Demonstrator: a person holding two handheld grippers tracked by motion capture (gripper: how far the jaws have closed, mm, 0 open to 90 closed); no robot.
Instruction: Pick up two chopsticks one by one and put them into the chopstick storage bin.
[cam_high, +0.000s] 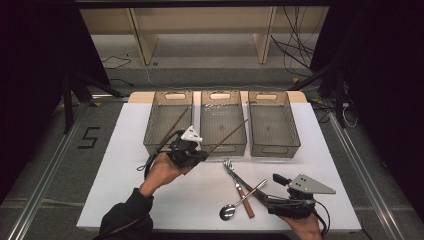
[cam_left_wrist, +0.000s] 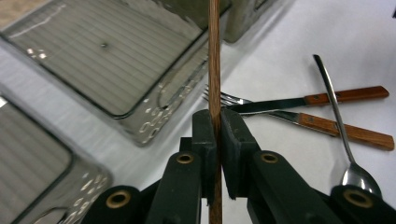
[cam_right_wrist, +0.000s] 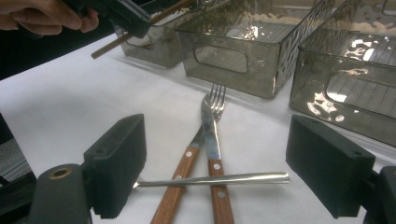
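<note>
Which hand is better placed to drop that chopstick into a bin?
Left. The left gripper is already shut on the chopstick, right at the front of the bins, where another chopstick lies. The right gripper is open over the fork, knife and spoon.

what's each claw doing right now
left claw: shut on a thin brown wooden chopstick
right claw: open, holding nothing

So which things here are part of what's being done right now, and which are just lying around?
In use:
- left gripper, shut on the chopstick
- left bin, a second chopstick already inside

Lying about:
- fork, knife and spoon
- middle bin, right bin
- right gripper, open, idle
</note>
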